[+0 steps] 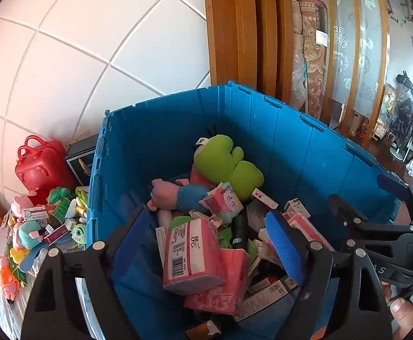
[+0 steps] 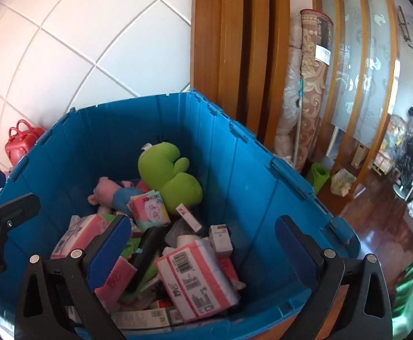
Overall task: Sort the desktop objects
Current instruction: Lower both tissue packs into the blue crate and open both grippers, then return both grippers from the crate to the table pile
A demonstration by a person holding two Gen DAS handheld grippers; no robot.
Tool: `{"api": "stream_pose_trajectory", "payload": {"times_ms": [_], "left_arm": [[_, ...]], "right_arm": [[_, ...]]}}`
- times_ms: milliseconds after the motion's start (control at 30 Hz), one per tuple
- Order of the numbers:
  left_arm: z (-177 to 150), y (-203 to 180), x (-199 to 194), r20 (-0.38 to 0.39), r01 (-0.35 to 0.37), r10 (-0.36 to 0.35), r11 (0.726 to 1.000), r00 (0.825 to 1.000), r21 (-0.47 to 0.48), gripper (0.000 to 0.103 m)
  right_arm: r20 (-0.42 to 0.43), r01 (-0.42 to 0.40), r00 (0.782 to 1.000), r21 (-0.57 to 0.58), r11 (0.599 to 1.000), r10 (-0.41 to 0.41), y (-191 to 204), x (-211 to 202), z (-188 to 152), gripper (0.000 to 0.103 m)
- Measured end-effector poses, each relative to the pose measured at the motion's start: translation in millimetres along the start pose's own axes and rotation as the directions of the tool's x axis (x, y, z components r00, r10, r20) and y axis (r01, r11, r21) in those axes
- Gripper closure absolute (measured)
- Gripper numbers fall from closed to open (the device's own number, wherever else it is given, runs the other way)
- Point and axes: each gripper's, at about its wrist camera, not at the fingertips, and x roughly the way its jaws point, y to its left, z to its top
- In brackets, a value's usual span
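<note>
White wall tiles are backing the blue crate [image 2: 249, 170]; we are holding both the left gripper [image 1: 203, 243] and the right gripper [image 2: 203, 243] wide open and empty above its tissue packs [image 2: 198, 277].

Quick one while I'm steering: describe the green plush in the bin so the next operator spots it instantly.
Start at the big blue crate against the white tiled wall. Deep inside it, near the far wall, the green plush toy lies on top of the pile, just behind a pink-and-blue plush. It is the only large lime-green thing there, among pink tissue packs and small boxes.
</note>
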Motion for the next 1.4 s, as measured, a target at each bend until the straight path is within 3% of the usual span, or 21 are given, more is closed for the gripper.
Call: {"api": "stream_pose_trajectory", "payload": {"times_ms": [233, 367, 567, 767, 967, 1133, 1300, 1400], "left_arm": [[-10, 25, -31, 0.065, 0.010, -0.010, 1.000, 0.998, -0.004, 0.018], [-17, 53, -46, 0.094, -0.016, 0.019, 0.999, 0.995, -0.028, 0.016], [-31, 117, -66, 0.125, -0.059, 0.070, 0.994, 0.990, -0.091, 0.014], [-51, 207, -77, 0.108, -0.109, 0.127, 0.981, 0.986, -0.161, 0.014], [-81, 306, -79, 0.051, -0.190, 0.205, 0.960, 0.978, -0.204, 0.014], [-120, 391, -72, -0.041, -0.284, 0.283, 0.924, 0.958, -0.258, 0.014], [-180, 477, -54, -0.205, -0.386, 0.333, 0.859, 0.920, -0.337, 0.014], [-220, 525, -40, -0.312, -0.442, 0.338, 0.814, 0.888, -0.377, 0.014]], "right_arm": [[0.048, -0.069, 0.996, 0.015, 0.997, 0.069, 22, -34, 1, 0.000], [0.081, -0.124, 0.989, -0.018, 0.992, 0.125, 50, -54, 6, 0.000], [0.113, -0.218, 0.968, -0.079, 0.973, 0.226, 109, -80, 15, 0.000], [0.138, -0.266, 0.948, -0.149, 0.953, 0.286, 187, -103, 21, 0.000], [0.123, -0.330, 0.926, -0.190, 0.925, 0.356, 277, -105, 27, 0.000], [0.062, -0.371, 0.918, -0.209, 0.905, 0.391, 349, -76, 22, 0.000], [-0.073, -0.384, 0.923, -0.194, 0.903, 0.377, 405, -16, 2, 0.000], [-0.184, -0.397, 0.912, -0.180, 0.900, 0.366, 436, 25, -16, 0.000]]}}
